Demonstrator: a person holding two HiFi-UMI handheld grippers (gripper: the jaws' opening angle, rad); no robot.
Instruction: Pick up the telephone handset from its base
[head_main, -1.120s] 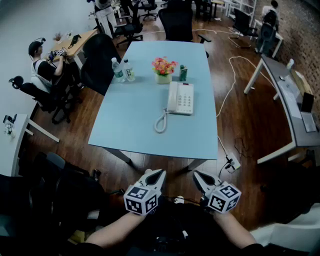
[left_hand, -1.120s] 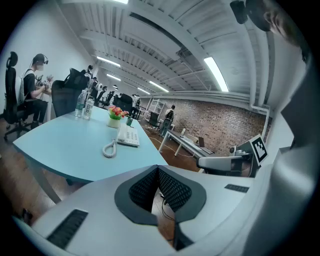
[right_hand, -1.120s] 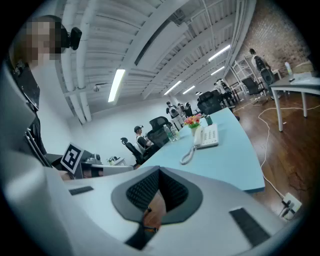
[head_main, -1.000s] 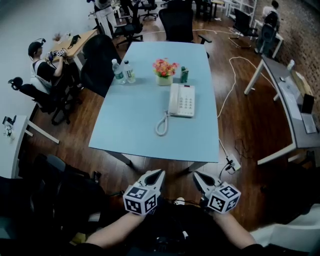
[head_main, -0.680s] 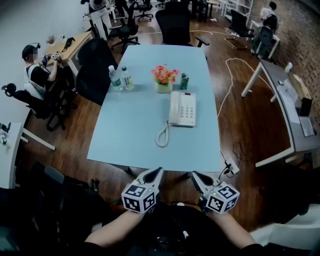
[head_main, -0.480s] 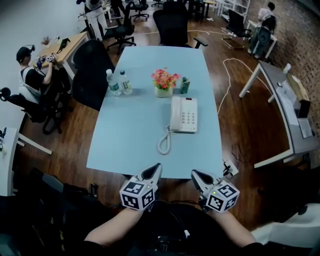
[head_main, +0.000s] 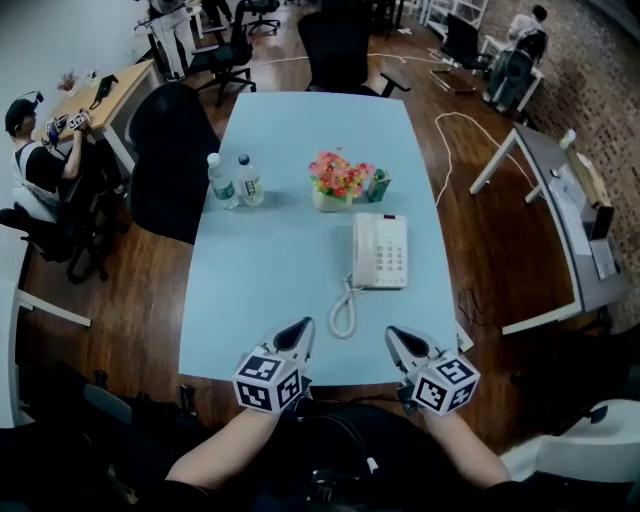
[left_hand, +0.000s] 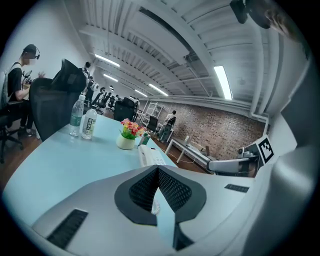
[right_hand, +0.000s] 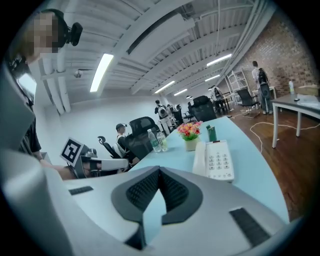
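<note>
A long light-blue counter (head_main: 280, 260) fills the middle of the head view, with black office chairs (head_main: 170, 150) pulled up along its left side and far end. At a wooden desk off to the left a person (head_main: 35, 160) sits bent over some work.

The white telephone (head_main: 381, 250) lies on the right half of the counter, its keypad facing up. The handset (head_main: 362, 250) rests in its cradle along the left side of the base, untouched, and its coiled cord (head_main: 343, 310) loops toward the near edge.

The left gripper (head_main: 297, 330) and the right gripper (head_main: 397, 335) hover side by side over the counter's near edge, both pointing toward the telephone and short of it, with the cord's loop lying between their tips. In the left gripper view the jaws are clenched tip to tip with nothing in them. The right gripper view shows the same: jaws pressed together and empty, with the telephone ahead and slightly right.

Beyond the telephone stands a pot of pink and orange flowers (head_main: 340, 180), a small green container (head_main: 378, 186) just beside it on the right. Two water bottles (head_main: 235, 182) stand close together near the left edge.
</note>
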